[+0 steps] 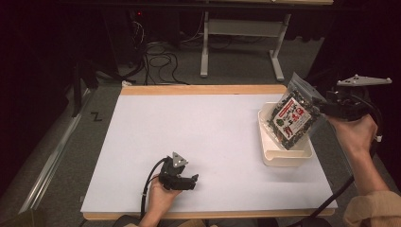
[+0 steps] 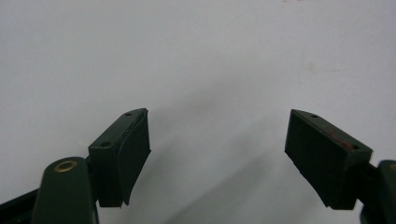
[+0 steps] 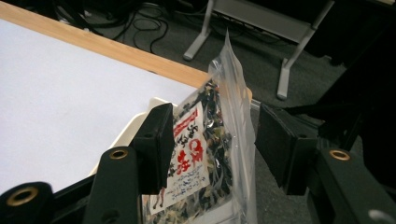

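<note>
Your right gripper point(image 1: 318, 108) sits at the table's right edge, jaws parted with the snack bag point(image 1: 292, 117) standing between them. In the right gripper view the near jaw is against the bag's point(image 3: 205, 154) printed face, the far jaw is clear of it with a gap, so no clamp on it. The bag is a clear pouch with dark dried contents and a red-and-white label, leaning upright with its lower end inside the cream plastic tray point(image 1: 283, 156) and its sealed top edge sticking up above the tray's far rim. The tray sits on the white table top point(image 1: 189, 137) near the right edge, about midway front to back. Your right hand point(image 1: 355, 135) grips the tool from behind, grey three-cornered plate on top. Your left gripper point(image 1: 190, 180) lies low at the near edge of the table, left of centre, well apart from the tray. The left gripper view has its jaws wide apart over bare white surface point(image 2: 196, 60), nothing between them.
</note>
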